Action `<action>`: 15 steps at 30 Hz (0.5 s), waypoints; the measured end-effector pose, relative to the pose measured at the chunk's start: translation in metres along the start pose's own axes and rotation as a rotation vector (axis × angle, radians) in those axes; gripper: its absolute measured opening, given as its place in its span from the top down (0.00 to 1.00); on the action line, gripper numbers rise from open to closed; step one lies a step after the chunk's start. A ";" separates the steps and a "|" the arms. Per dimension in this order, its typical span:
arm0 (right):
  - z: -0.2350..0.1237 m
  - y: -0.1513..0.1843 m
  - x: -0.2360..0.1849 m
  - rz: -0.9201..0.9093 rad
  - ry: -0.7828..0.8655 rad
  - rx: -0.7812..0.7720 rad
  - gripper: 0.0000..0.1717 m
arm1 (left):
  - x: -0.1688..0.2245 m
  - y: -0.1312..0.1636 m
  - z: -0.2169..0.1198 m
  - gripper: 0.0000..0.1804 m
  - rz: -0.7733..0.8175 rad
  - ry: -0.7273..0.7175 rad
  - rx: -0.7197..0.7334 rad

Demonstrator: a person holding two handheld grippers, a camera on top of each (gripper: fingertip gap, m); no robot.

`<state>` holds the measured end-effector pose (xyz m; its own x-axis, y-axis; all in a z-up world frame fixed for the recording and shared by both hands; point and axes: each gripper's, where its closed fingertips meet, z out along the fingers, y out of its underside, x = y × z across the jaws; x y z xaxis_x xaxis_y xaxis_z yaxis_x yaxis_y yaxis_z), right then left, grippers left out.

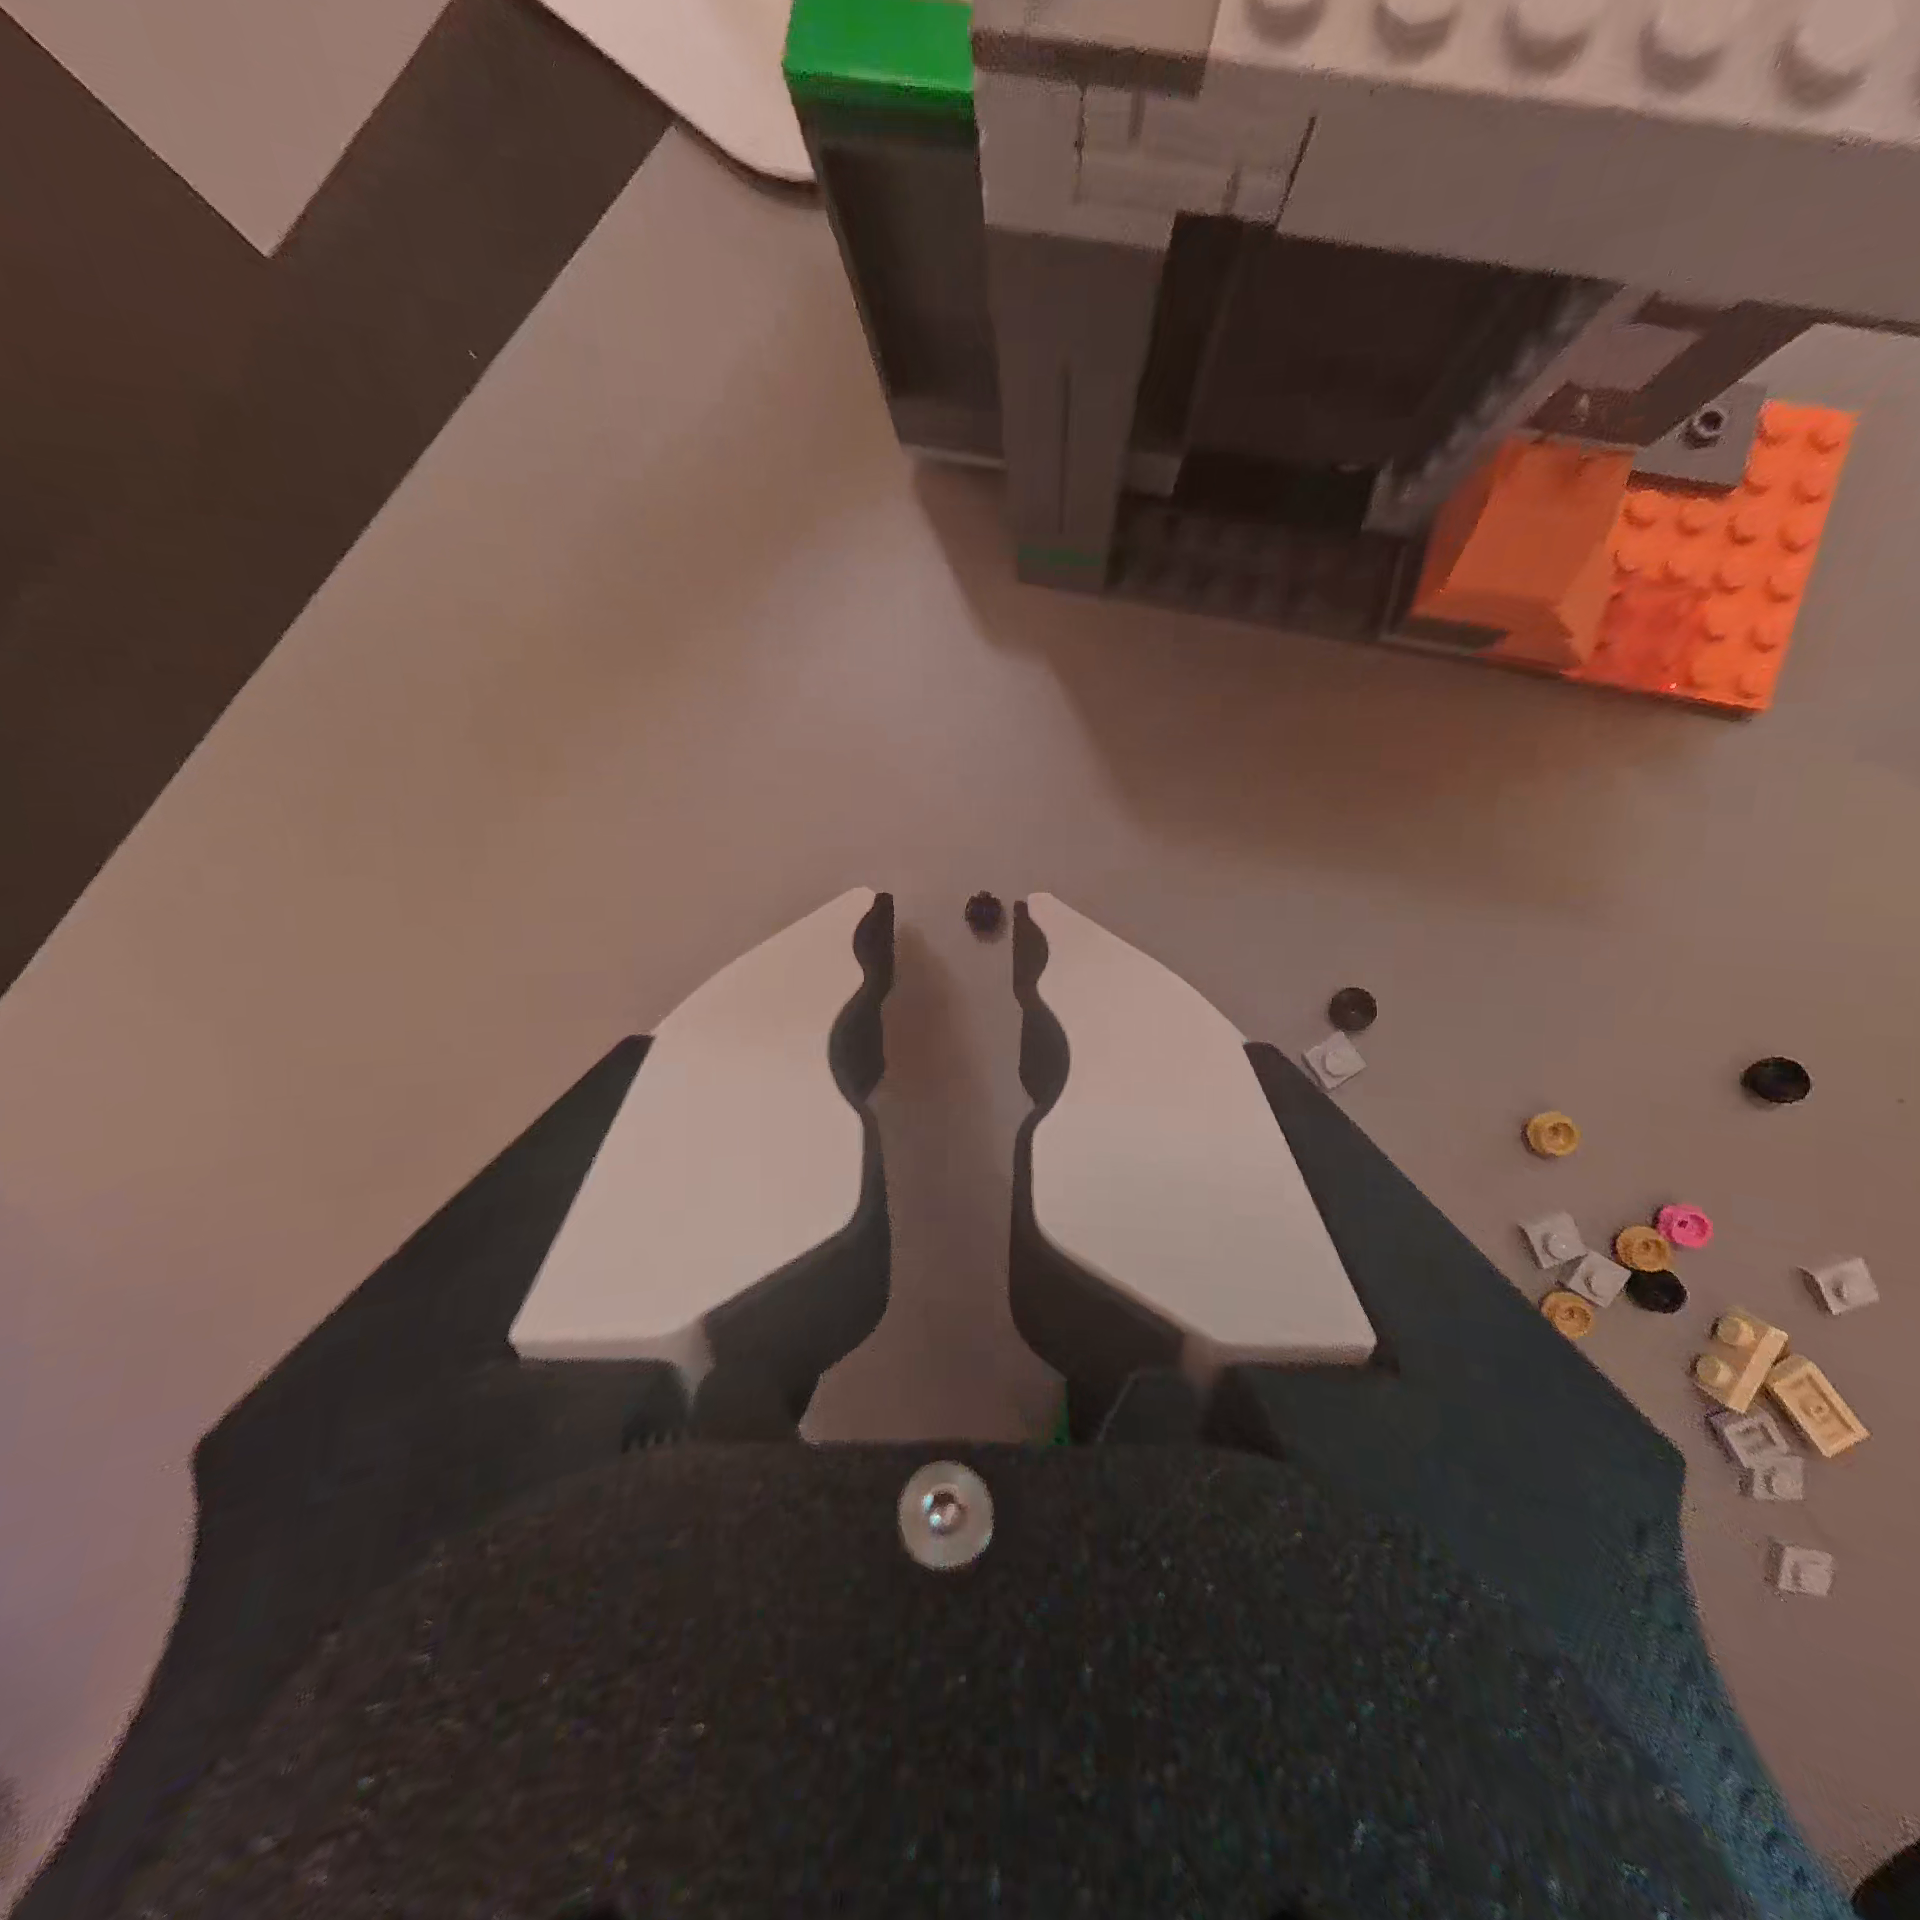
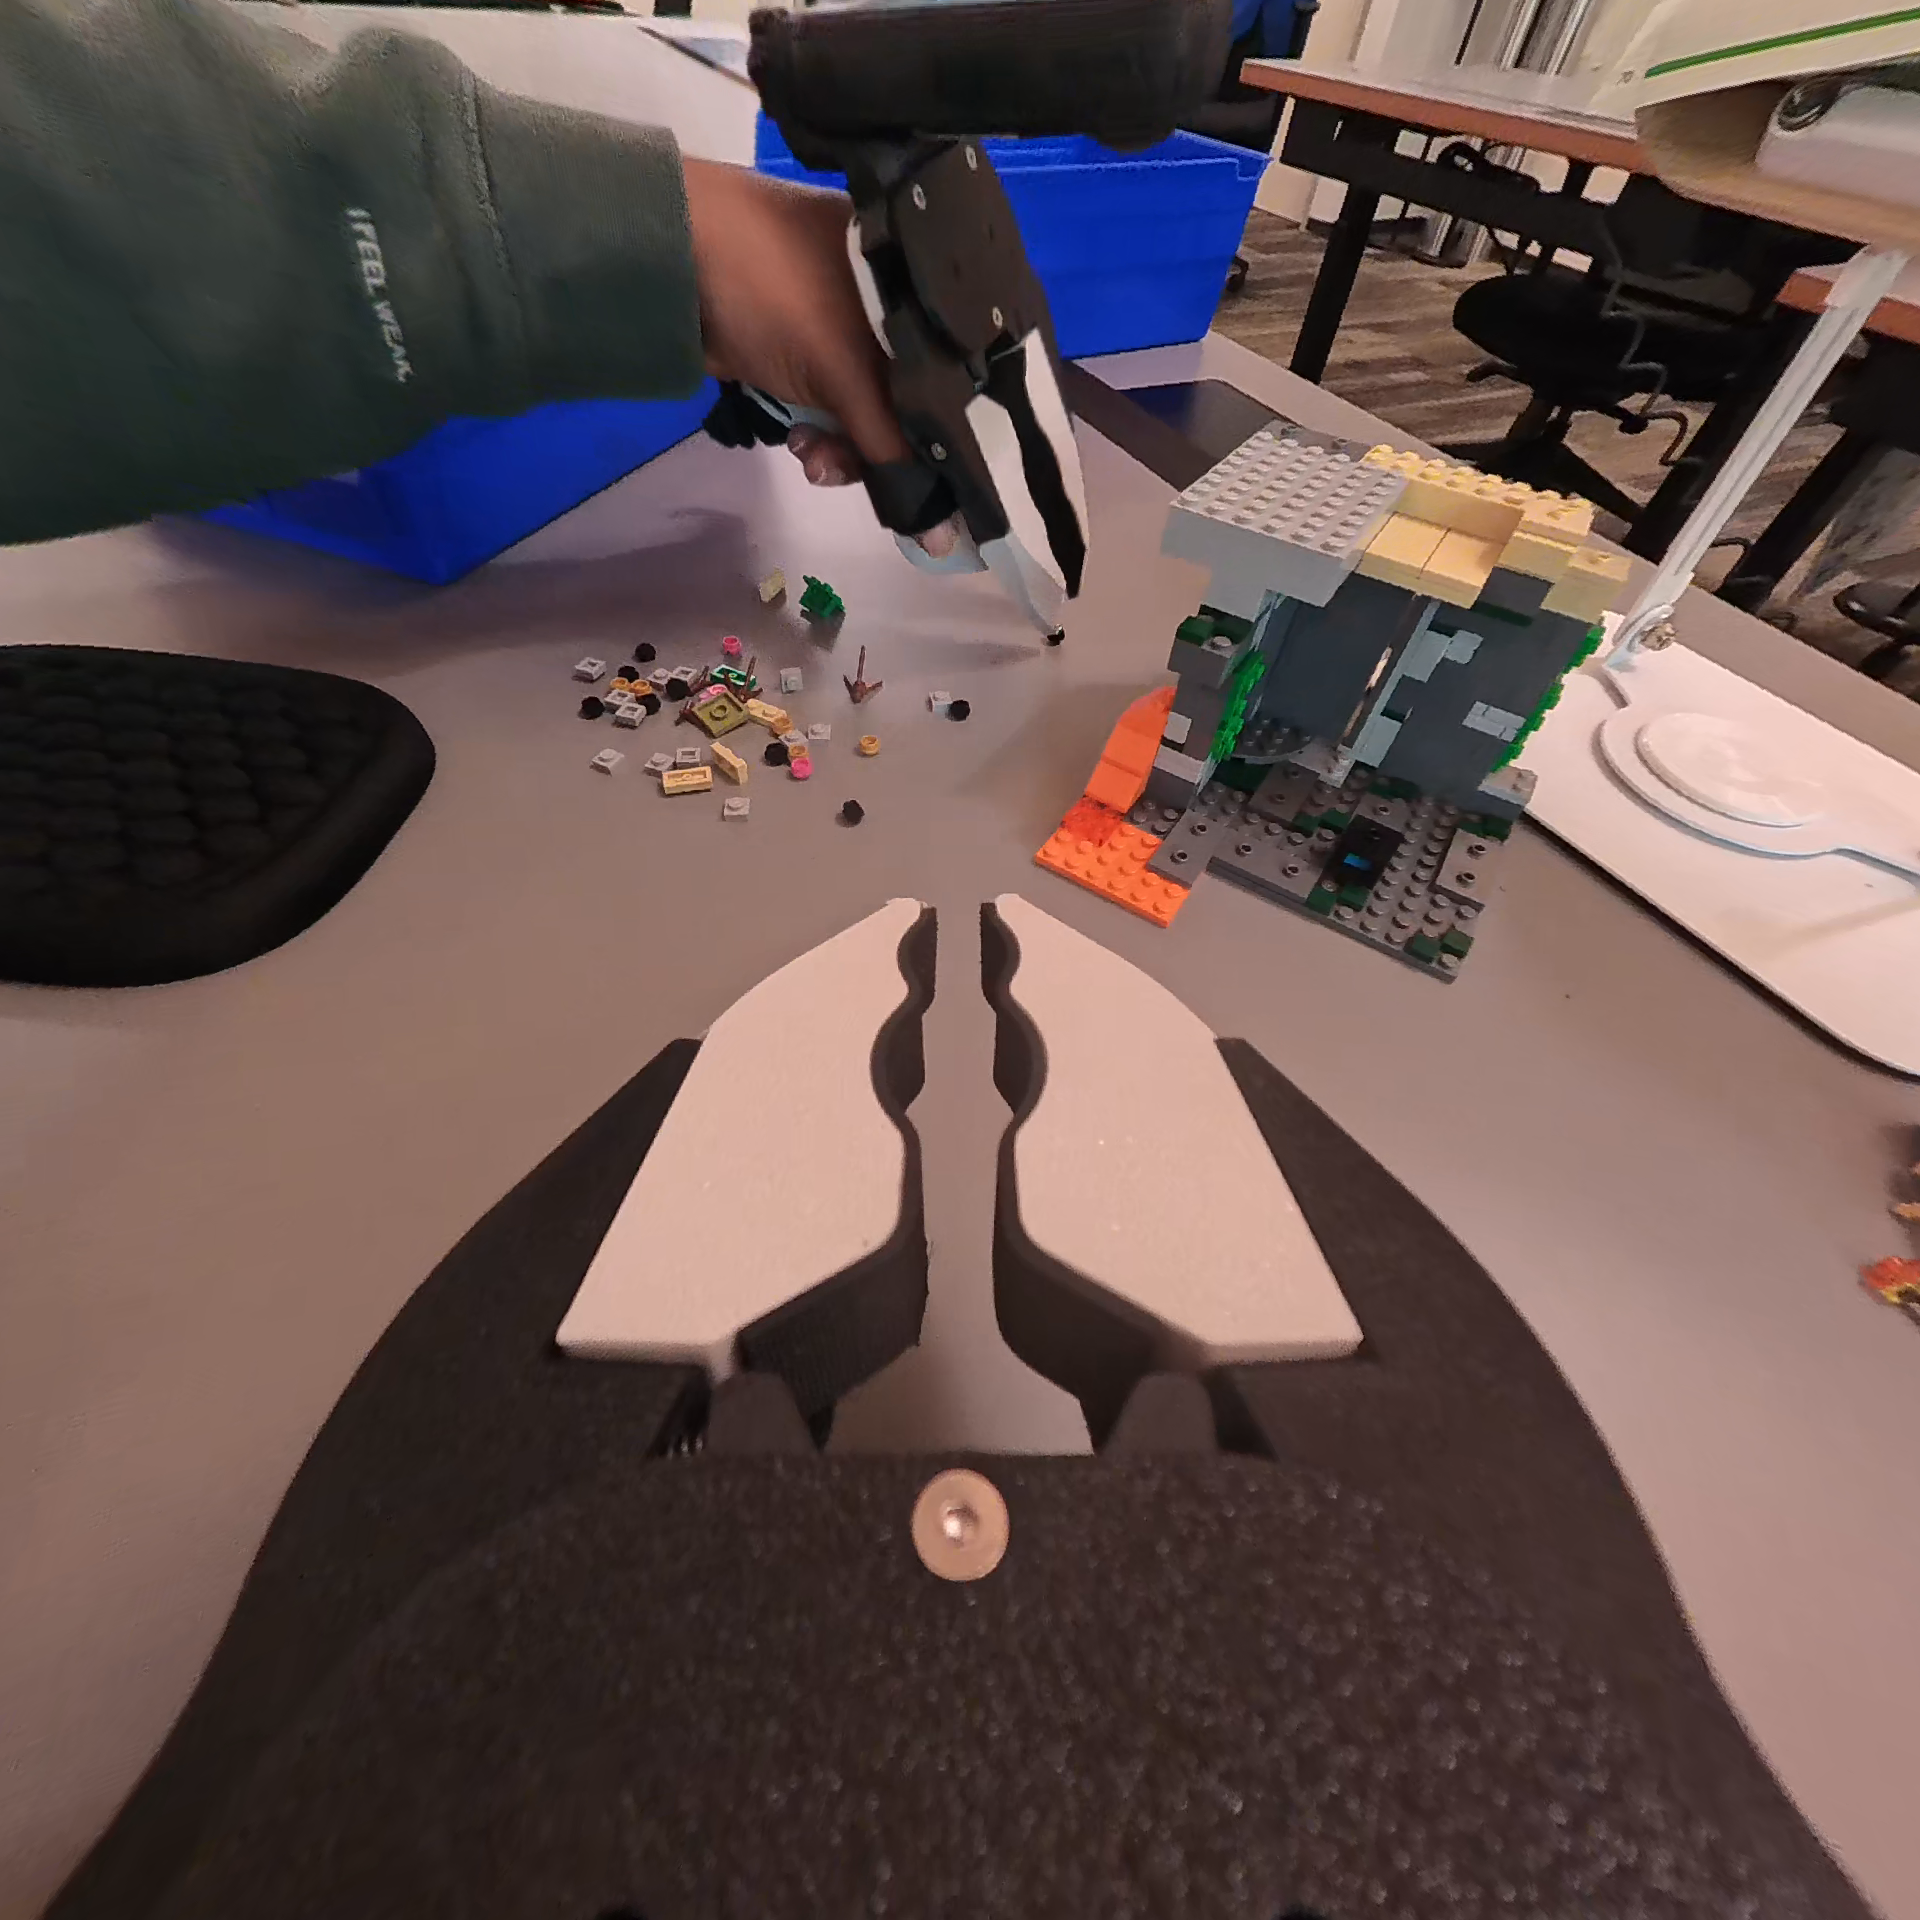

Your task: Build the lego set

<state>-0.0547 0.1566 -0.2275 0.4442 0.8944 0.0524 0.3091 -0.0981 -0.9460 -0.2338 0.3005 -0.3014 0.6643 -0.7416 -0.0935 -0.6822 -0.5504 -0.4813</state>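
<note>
The right gripper (image 2: 958,914) hangs over bare grey table (image 2: 520,1039), its jaws a narrow slit apart with nothing between them. Past it, to the left, lies a scatter of small bricks (image 2: 717,717), and to the right stands a brick model (image 2: 1351,665) on grey and orange plates. A black pad (image 2: 177,800) lies at the far left. Farther off, a hand (image 2: 790,322) in a green sleeve (image 2: 312,239) points the left gripper (image 1: 953,914) down at the table. Its jaws stand apart around a tiny black stud (image 1: 983,913), which sits nearer the right-hand fingertip (image 1: 1023,925); the view is soft, but neither pad seems to press it. A blue bin (image 2: 1132,239) stands behind.
</note>
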 end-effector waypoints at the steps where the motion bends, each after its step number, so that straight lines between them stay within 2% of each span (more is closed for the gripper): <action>1: 0.000 0.000 0.000 0.000 0.001 -0.001 0.96 | 0.000 0.001 0.002 0.89 0.000 0.006 -0.007; 6: 0.000 0.000 0.000 0.000 -0.003 0.000 0.96 | 0.001 0.005 0.005 0.97 0.010 0.009 -0.029; 12: 0.001 0.000 -0.002 -0.002 -0.007 -0.001 0.96 | -0.006 0.019 -0.011 0.98 0.047 -0.013 -0.088; 15: 0.000 0.000 -0.002 -0.003 -0.006 -0.001 0.96 | -0.015 0.036 -0.023 0.98 0.074 -0.046 -0.168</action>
<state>-0.0558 0.1553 -0.2279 0.4383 0.8972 0.0539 0.3118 -0.0955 -0.9453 -0.2755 0.2829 -0.2976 0.6214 -0.7659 -0.1651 -0.7684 -0.5546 -0.3195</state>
